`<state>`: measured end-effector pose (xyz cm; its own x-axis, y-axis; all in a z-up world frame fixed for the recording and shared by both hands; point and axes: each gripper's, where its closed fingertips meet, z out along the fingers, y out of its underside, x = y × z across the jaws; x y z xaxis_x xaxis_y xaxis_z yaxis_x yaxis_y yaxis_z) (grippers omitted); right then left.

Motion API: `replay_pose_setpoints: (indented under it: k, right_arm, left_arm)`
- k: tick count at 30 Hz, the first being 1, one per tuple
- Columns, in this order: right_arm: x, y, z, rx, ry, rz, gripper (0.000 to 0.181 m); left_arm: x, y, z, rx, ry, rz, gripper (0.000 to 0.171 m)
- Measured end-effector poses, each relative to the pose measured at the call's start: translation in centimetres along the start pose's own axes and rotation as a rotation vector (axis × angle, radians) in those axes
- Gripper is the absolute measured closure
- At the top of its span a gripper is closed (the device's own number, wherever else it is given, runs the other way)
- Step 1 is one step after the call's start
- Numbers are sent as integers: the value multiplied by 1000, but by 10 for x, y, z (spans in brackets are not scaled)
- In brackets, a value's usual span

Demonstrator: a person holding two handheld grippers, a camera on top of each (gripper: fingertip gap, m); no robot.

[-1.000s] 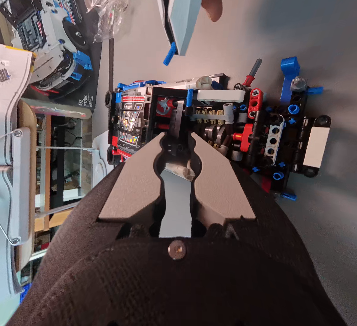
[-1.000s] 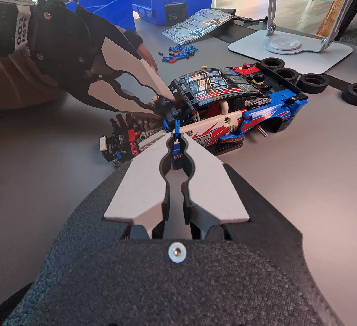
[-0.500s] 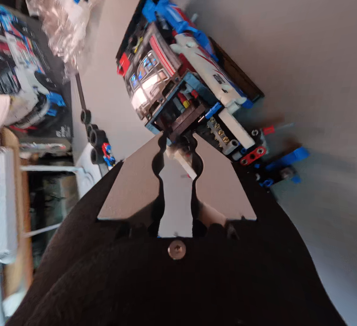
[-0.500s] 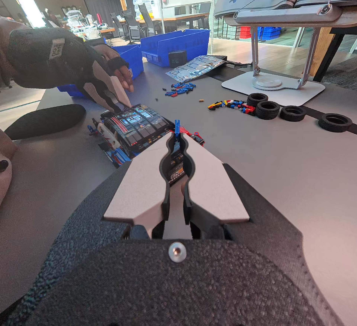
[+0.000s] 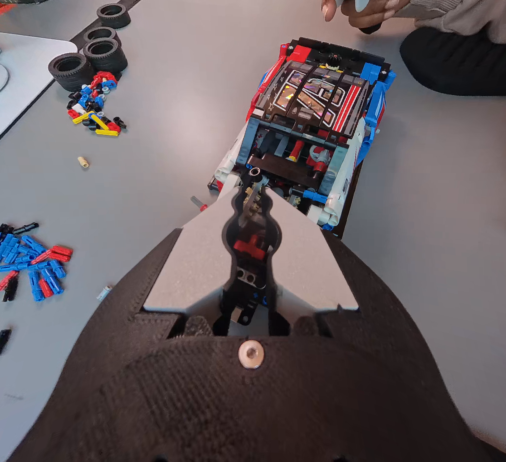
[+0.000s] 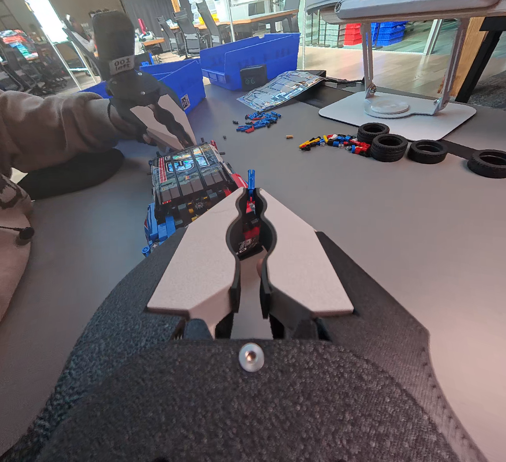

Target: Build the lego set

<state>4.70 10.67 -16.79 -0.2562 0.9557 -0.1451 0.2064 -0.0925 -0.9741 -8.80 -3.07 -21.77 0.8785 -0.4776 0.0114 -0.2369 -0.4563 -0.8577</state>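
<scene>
A: Fingers?
B: Left gripper (image 5: 253, 194) clamped on exposed rear frame of red, white and blue brick-built race car (image 5: 309, 126), resting on grey table (image 5: 164, 79); right gripper (image 6: 250, 191) pinched on small blue connector pin (image 6: 250, 176).
A: Progress?
B: Bodywork and roof fitted. Outstanding, likely: four black rubber tyres (image 6: 388, 146), loose coloured pins (image 5: 93, 109).

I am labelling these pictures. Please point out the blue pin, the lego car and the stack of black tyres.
blue pin (image 6: 251, 178): right wrist view, on its shaft above the tong tips.
lego car (image 5: 315, 95): left wrist view, on its stickered roof panel.
stack of black tyres (image 5: 105, 56): left wrist view, on the upper tyre's side wall.
</scene>
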Motion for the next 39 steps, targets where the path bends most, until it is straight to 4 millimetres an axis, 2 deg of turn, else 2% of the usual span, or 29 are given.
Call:
replay_pose_setpoints:
  k: [6, 10, 15, 20, 25, 29, 31, 35, 39]
  right_arm:
    - [-15, -5, 7, -25, -23, -48, 179]
    - [-29, -13, 16, -29, -51, -91, 180]
    - [-36, -10, 22, -47, -69, -91, 179]
    - [-43, -13, 27, -74, -81, -93, 179]
    - [-57, -15, 40, -233, -143, -145, 179]
    - [-76, -22, 61, -306, -210, -220, 179]
    - [-85, -25, 71, -321, -231, -252, 179]
    - [-101, -25, 91, -356, -247, -360, 180]
    - [-121, -26, 109, -367, -279, -447, 180]
  left_arm:
    - [0, -5, 2, -71, 65, 87, 158]
    - [3, -7, 9, -142, 142, 138, 164]
    - [4, -9, 13, -190, 209, 110, 164]
    - [8, -11, 16, -103, 137, 157, 165]
    - [12, -12, 17, -33, 18, 274, 166]
    - [13, -15, 13, -1, 44, 209, 163]
    - [11, -28, 2, 86, 62, 134, 160]
    - [33, -60, -19, 248, 222, -79, 155]
    - [53, -69, -22, 308, 343, -194, 156]
